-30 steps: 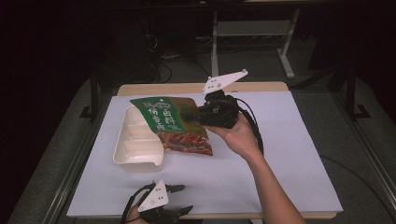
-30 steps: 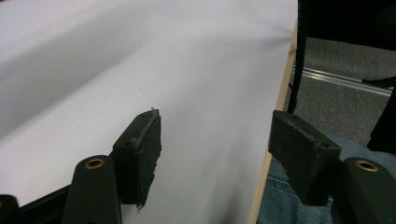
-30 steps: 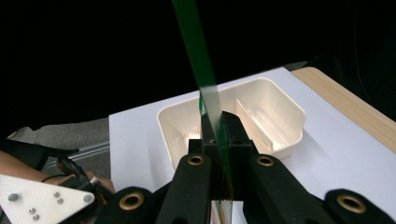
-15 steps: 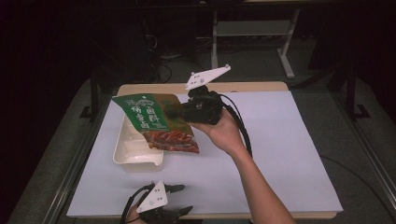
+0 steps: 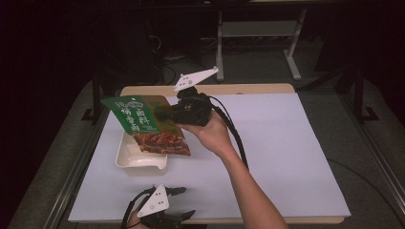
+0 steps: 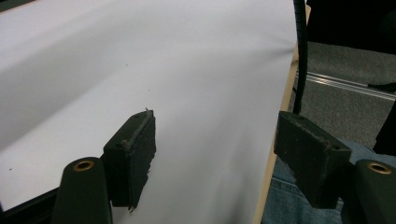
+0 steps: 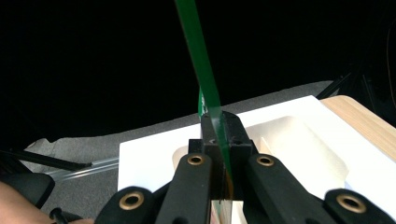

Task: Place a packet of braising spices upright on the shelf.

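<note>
Right now I am clamping my right gripper [image 5: 168, 113] on the edge of the green snack packet [image 5: 143, 121]; in the right gripper view its jaws are pressing tight together with the thin green film [image 7: 205, 79] pinched between the pads and rising edge-on above them. I am holding the packet in the air, tilted, directly above the white tray [image 5: 138, 157], with its red lower end hanging over the tray's far half and not touching it as far as I can tell. My right hand [image 5: 210, 136] is cupping the gripper body from below, just to the right of the tray, and the gripper's cable is trailing past my wrist.

My left gripper [image 5: 184, 215] is resting low at the table's near edge, in front of the tray and a little to its right. Its jaws are standing wide apart and have just been opening further, with nothing between them: in the left gripper view the two black pads [image 6: 133, 161] are framing bare white table cover [image 6: 187, 70].

The tray is sitting on the white cover [image 5: 286, 152] with its hollow facing up, and I am seeing nothing lying in it; the right gripper view is showing its moulded compartment [image 7: 299, 144] bare.

Beyond the tray, a strip of the wooden tabletop [image 5: 248, 88] is showing along the far edge.
</note>
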Demonstrator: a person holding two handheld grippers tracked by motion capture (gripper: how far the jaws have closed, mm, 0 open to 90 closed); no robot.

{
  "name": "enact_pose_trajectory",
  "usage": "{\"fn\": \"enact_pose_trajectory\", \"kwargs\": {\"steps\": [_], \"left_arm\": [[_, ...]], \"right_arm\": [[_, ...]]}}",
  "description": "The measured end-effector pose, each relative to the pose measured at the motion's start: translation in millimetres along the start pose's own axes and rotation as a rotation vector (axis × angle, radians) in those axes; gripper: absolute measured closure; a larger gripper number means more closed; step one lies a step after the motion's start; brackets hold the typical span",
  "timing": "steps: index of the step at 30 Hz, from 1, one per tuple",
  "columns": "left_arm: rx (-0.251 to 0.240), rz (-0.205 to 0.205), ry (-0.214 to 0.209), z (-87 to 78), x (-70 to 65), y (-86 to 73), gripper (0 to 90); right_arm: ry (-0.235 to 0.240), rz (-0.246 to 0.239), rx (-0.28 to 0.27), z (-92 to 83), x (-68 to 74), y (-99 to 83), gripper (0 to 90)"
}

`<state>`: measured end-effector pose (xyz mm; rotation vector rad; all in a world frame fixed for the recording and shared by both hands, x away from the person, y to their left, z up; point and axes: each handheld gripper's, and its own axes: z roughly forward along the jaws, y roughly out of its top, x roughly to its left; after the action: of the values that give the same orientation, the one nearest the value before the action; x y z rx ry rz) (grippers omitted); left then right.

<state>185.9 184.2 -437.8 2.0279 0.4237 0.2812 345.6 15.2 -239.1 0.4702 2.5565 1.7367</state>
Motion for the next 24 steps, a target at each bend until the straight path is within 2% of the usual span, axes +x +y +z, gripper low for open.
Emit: {"fn": "enact_pose_trajectory", "kwargs": {"steps": [12, 20, 24], "left_arm": [[-0.003, -0.002, 0.004, -2.2, 2.7, -0.8, 27.5], [-0.002, 0.004, 0.004, -3.4, 5.5, -1.5, 27.3], [-0.008, 0.002, 0.006, -3.8, 6.3, -1.9, 27.3]], "right_arm": [[-0.008, 0.009, -0.008, 20.7, -13.4, 6.5, 90.0], [-0.045, -0.013, -0.004, 37.9, -22.7, 15.9, 90.0], [-0.052, -0.005, -0.005, 47.3, -30.6, 17.0, 90.0]]}}
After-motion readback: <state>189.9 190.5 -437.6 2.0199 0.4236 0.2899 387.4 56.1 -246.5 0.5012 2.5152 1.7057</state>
